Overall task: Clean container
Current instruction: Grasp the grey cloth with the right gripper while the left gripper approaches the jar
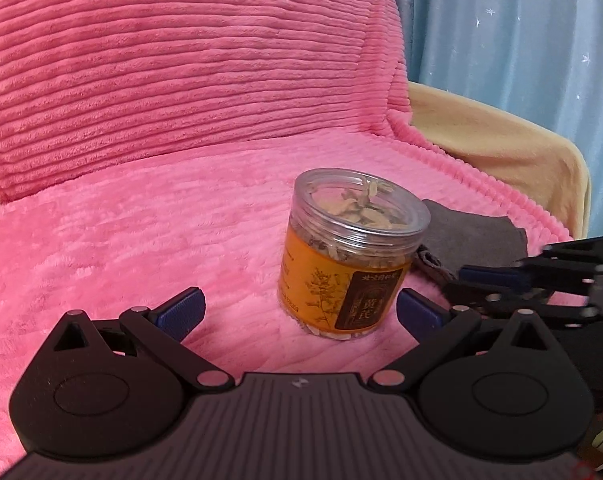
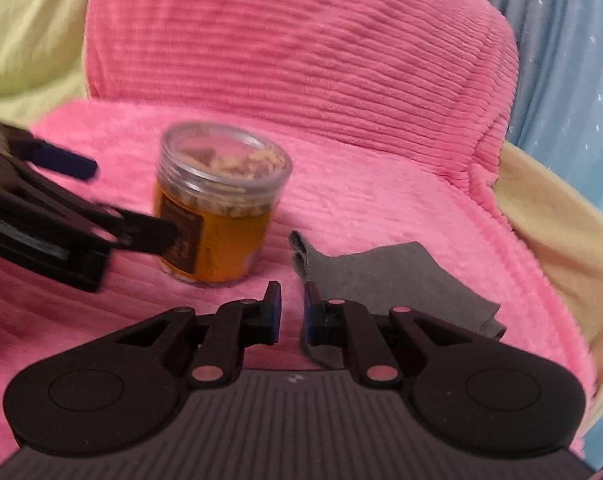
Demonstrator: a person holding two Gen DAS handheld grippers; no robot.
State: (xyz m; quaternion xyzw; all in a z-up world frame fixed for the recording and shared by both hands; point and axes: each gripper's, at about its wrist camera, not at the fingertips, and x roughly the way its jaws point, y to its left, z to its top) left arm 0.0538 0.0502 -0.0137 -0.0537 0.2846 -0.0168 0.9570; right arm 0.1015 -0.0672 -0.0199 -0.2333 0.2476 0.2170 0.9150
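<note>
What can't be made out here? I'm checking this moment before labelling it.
- Jar label text: blurred in the right wrist view, turned partly away in the left.
- Grey cloth: near edge hidden by right gripper.
- Left gripper: whether it touches the jar.

Plenty of bare pink blanket [image 1: 141, 240] left of the jar [image 1: 349, 256], so that side's wide open. The left tongs [image 1: 301, 312] are spread wide with the jar just ahead of the gap, nearer the right finger. Right side's tighter: the grey cloth [image 2: 389, 276] lies just beside the jar, and the right tongs [image 2: 292, 308] sit over its near edge. The big pink cushion [image 1: 181, 80] walls off the back.
</note>
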